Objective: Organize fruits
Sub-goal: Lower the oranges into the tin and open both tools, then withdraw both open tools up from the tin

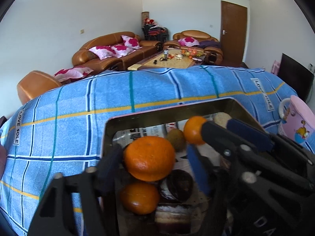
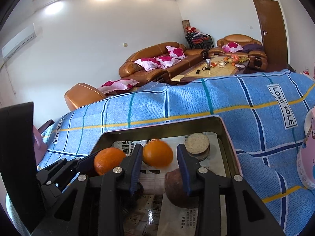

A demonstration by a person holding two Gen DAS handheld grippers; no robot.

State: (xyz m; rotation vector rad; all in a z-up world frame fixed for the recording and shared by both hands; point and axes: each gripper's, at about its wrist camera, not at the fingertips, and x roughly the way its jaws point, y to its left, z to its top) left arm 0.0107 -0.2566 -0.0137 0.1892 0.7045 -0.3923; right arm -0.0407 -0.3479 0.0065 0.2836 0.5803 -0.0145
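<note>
Both tools are over the tin (image 1: 167, 108), which sits on the blue check cloth (image 1: 78, 127) covering the surface. The tin is lined with newspaper and looks like the collection bin.

Left tool (image 1: 153, 153): jaws are spread wide around orange A (image 1: 149, 158). The black finger (image 1: 110, 163) touches it, but there's a visible gap to the blue pad (image 1: 196, 167). I read that as released, not clamped. Orange A seems to rest on orange B (image 1: 139, 198) and a chocolate cake (image 1: 177, 184) below it, so it's probably stacked because the near end is crowded.

Right tool (image 2: 159, 151): jaws are apart with orange C (image 2: 157, 153) between the tips. It sits against the left pad (image 2: 135, 163), with a thin gap to the right one. Orange C is blurred while the fingers are sharp, so it's likely loose and dropping into the free middle of the tin. The left view shows the same orange just off the tool tip.

Also in the tin:
- A kiwi (image 1: 176, 139) between A and C.
- A brown fruit (image 2: 177, 184) under the right finger. Could be the same kiwi, can't tell.
- Stacked rice cakes (image 2: 197, 143) in the far right corner, clear of the fruit.

A pink mug (image 1: 297, 122) stands outside the tin on the right.

Risk: A is perched and could roll.
</note>
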